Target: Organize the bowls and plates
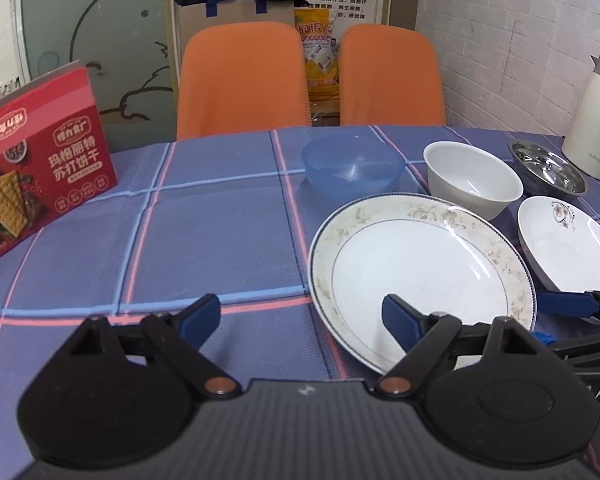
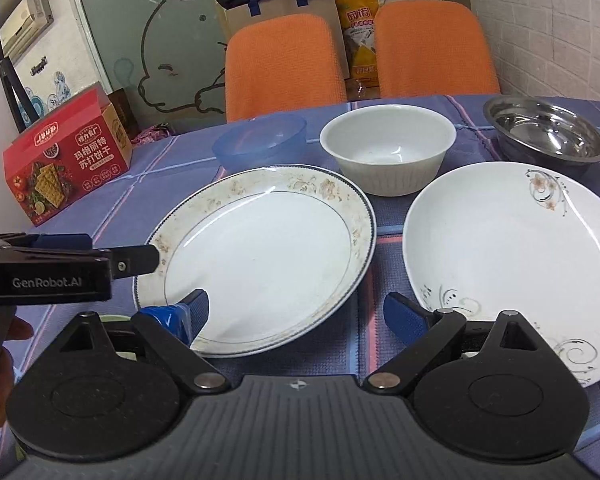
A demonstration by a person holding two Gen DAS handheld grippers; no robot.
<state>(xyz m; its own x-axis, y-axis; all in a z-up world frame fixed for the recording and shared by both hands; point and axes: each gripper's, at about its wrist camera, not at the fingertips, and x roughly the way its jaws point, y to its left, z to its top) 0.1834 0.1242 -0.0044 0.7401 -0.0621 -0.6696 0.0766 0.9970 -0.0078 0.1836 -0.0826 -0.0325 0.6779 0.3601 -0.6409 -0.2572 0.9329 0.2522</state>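
On table, positions relative to rimmed plate:
rimmed plate (image 2: 260, 256): flat on checked tablecloth (image 1: 140, 240), floral band, centre of the crockery
swirl plate (image 2: 512, 264): just right of it, apart
white bowl (image 2: 388, 148): behind its far-right edge
blue bowl (image 2: 260, 140): behind it, left of white bowl
steel bowl (image 2: 544, 130): far right, beyond swirl plate
cracker box (image 1: 40, 168): well left, upright
left gripper (image 1: 300, 316): jaws spread, right finger over plate's near-left part, holding nothing
right gripper (image 2: 296, 312): jaws spread, over gap between both plates, holding nothing
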